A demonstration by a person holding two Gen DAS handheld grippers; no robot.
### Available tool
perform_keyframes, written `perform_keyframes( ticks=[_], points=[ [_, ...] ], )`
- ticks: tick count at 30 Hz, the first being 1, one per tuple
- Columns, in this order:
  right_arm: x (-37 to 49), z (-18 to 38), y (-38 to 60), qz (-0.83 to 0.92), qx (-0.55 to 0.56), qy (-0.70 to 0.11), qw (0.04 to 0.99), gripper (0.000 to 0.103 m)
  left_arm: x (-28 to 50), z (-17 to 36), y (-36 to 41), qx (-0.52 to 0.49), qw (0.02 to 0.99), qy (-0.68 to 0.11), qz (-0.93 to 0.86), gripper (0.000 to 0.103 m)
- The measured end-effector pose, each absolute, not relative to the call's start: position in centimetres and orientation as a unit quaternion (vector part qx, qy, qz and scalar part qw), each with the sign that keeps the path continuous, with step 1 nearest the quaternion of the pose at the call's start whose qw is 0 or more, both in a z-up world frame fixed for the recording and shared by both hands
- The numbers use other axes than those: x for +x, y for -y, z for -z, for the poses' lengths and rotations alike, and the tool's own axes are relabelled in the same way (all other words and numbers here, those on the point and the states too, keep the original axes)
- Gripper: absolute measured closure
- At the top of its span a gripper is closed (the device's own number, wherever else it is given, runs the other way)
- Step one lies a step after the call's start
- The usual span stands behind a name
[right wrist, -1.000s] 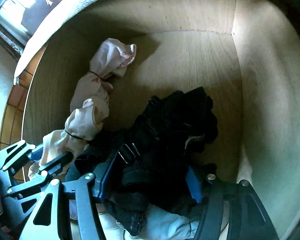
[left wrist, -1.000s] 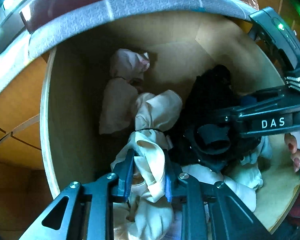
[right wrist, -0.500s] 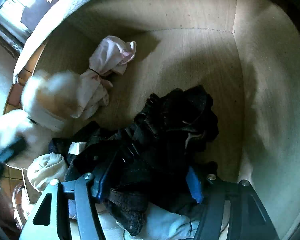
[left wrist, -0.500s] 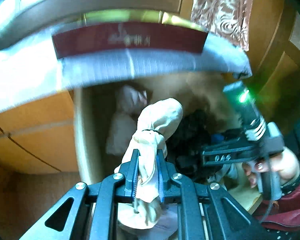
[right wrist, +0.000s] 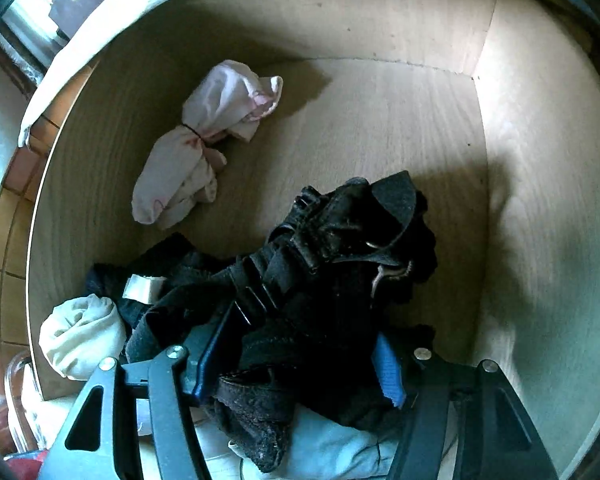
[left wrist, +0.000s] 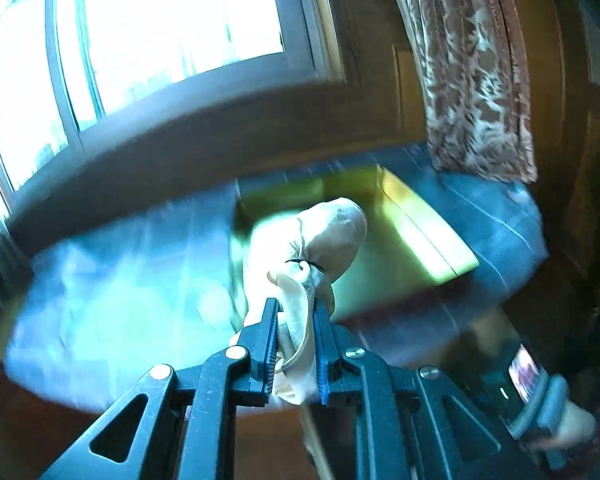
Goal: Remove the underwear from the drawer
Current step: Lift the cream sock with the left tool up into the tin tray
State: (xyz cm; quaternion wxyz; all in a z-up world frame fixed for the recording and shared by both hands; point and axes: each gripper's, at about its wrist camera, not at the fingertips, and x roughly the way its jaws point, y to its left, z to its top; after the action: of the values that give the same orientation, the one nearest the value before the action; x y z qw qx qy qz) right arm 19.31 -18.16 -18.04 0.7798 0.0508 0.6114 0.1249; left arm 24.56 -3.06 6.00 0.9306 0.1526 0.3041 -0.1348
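Observation:
My left gripper (left wrist: 294,308) is shut on a cream underwear bundle (left wrist: 324,236) tied with a thin black band, held up in the air outside the drawer; this view is motion-blurred. In the right wrist view the wooden drawer (right wrist: 380,120) holds a pile of black underwear (right wrist: 340,240). My right gripper (right wrist: 304,328) stands open down in that pile, with black fabric bulging between its wide-set fingers. A pink tied bundle (right wrist: 204,136) lies at the drawer's back left. A cream roll (right wrist: 80,336) sits at the front left, and a pale blue garment (right wrist: 332,444) lies under the black pile.
In front of the left gripper are a blue padded surface (left wrist: 120,300), a yellow-green flat object (left wrist: 412,240) on it, a bright window (left wrist: 160,20) and a patterned curtain (left wrist: 476,80). A hand (left wrist: 572,428) with a blurred device shows at the lower right. The drawer's right half is bare wood.
My left gripper has lifted the cream bundle up out of the drawer and swung toward the window. The right gripper has stayed in the black pile.

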Motion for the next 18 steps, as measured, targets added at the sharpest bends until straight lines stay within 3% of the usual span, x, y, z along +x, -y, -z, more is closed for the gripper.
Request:
perform_keyframes(
  ticks=[6,18],
  points=[
    [19.3,18.1,18.2,-0.123,0.041,-0.612,0.780,0.040,31.9,-6.0,5.3,0.192,0.924,-0.315,0.099,0.089],
    [19.0,17.9,17.3,-0.117,0.009,-0.610,0.784,0.040,42.2,-1.5,6.2,0.177,0.902,-0.385,0.081,0.088]
  ],
)
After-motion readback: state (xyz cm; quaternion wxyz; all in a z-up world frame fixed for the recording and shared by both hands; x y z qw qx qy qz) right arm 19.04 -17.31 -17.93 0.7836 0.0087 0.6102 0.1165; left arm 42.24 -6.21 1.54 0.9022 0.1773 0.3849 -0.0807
